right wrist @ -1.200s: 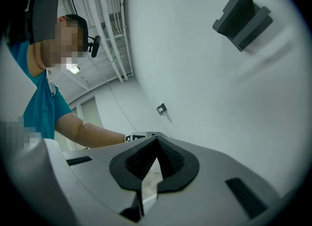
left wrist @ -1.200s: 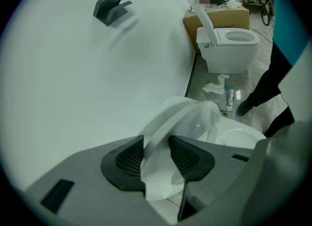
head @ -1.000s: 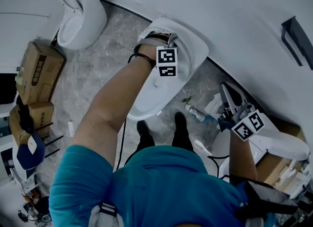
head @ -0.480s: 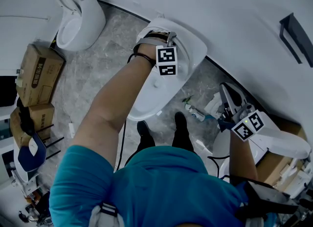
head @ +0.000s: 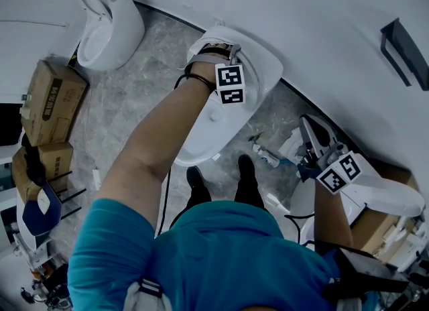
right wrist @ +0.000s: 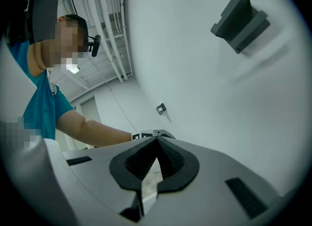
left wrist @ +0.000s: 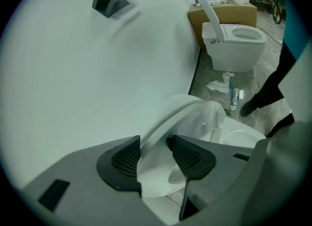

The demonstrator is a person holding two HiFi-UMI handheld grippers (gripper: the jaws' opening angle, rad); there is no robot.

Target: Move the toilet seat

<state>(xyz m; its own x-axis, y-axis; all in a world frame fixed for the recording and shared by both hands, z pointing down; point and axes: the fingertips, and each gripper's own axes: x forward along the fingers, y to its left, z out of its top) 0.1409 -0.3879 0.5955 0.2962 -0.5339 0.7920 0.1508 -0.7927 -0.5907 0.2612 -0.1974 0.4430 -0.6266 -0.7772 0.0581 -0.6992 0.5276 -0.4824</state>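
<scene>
now your left gripper (left wrist: 153, 142) had just eased its jaws apart around the toilet seat (left wrist: 187, 115), raised against the wall (left wrist: 97, 74) straight ahead (your right gripper (right wrist: 157, 142), closed and empty, was well apart).

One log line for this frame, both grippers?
left gripper: jaws just opening, raised seat between them | right gripper: shut, empty | step: likely releasing seat

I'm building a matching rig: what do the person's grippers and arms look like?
The left gripper and right gripper have pale grey bodies with dark, ribbed fingers. Each carries a white cube with black square markers. The person wears a teal short sleeve and a dark wristband on the left wrist. The left fingers have just been opening, the toilet seat between them.
</scene>
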